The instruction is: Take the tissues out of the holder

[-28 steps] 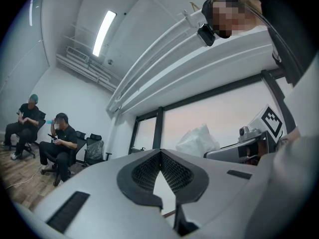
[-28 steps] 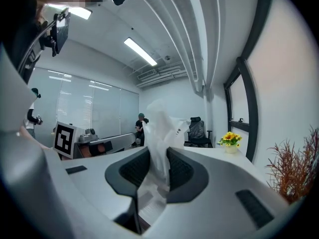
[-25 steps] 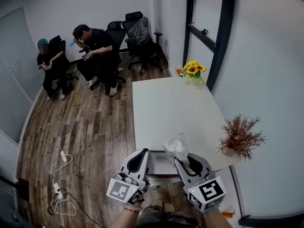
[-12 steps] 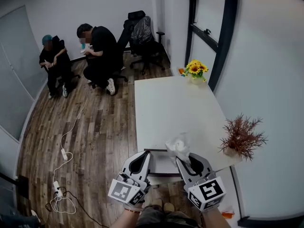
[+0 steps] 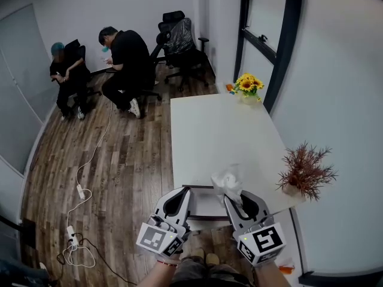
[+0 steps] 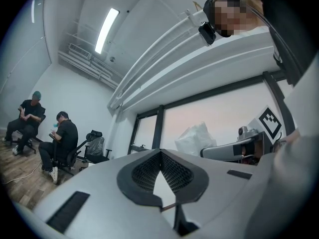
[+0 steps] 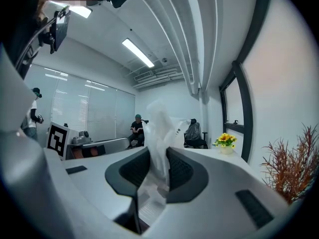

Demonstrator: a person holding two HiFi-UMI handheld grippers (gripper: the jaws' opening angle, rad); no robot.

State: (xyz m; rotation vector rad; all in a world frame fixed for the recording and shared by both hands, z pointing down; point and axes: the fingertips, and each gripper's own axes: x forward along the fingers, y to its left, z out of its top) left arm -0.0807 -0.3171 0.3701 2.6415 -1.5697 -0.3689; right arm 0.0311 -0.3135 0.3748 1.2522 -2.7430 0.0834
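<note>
We see only the middle strip of the holder (image 5: 203,205) at the near edge of the tabletop (image 5: 221,136); the left hand-held gripper (image 5: 180,191) and the right hand-held gripper (image 5: 232,198) cover its two ends. The tissue (image 5: 227,182) loses its lower end between the right one's pads. The seated people (image 5: 125,58) are too small for us to tell what they hold.

Office meeting room: long white table (image 5: 221,133) on a wood-plank floor (image 5: 119,154); black swivel office chairs (image 5: 179,37) and seated people (image 5: 128,55) by the far wall; dark-framed glazing (image 5: 287,40); ceiling strip lights (image 7: 139,53); potted sunflowers (image 5: 246,84) at the table's far right corner.
</note>
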